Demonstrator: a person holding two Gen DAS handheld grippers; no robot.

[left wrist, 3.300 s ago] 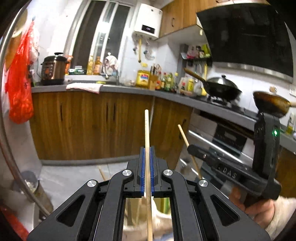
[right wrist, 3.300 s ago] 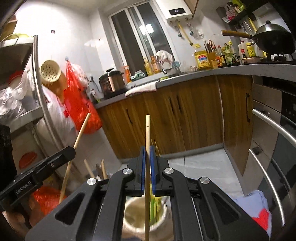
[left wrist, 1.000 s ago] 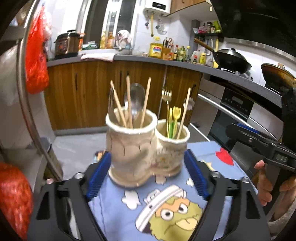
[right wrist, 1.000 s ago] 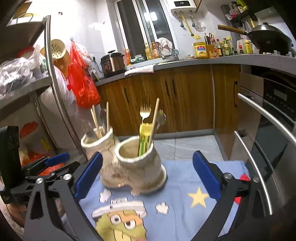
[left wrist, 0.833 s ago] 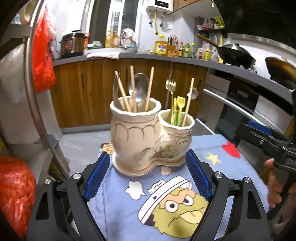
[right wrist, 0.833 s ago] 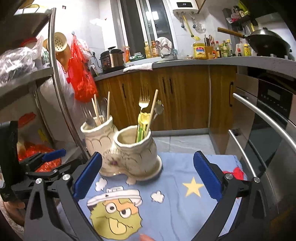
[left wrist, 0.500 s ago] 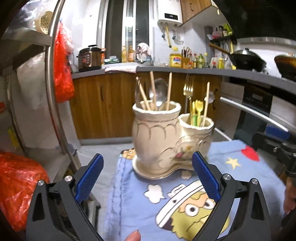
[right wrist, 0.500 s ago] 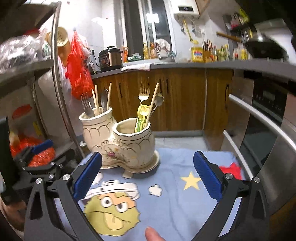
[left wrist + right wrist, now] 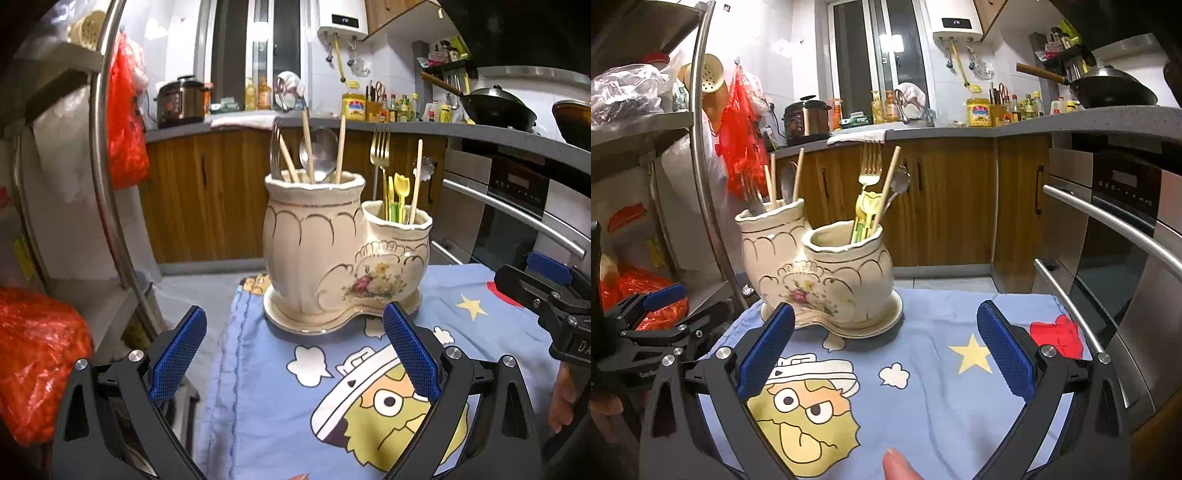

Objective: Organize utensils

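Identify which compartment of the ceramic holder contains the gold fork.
The shorter compartment, with the gold fork and yellow plastic utensils; the taller compartment holds a silver spoon.

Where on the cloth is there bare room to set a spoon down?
The blue cloth lies bare right of the holder, up to the star and red patch, and in front over the cartoon face. Both holder cups are crowded.

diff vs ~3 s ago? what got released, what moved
Each tool held one wooden chopstick then; both have let go. The left tool and right tool now stand wide open and empty, pulled back from the ceramic holder. Chopsticks now stand in both of its compartments, the taller pot and the shorter pot. Over the last second, the holder and blue cartoon cloth stayed put.
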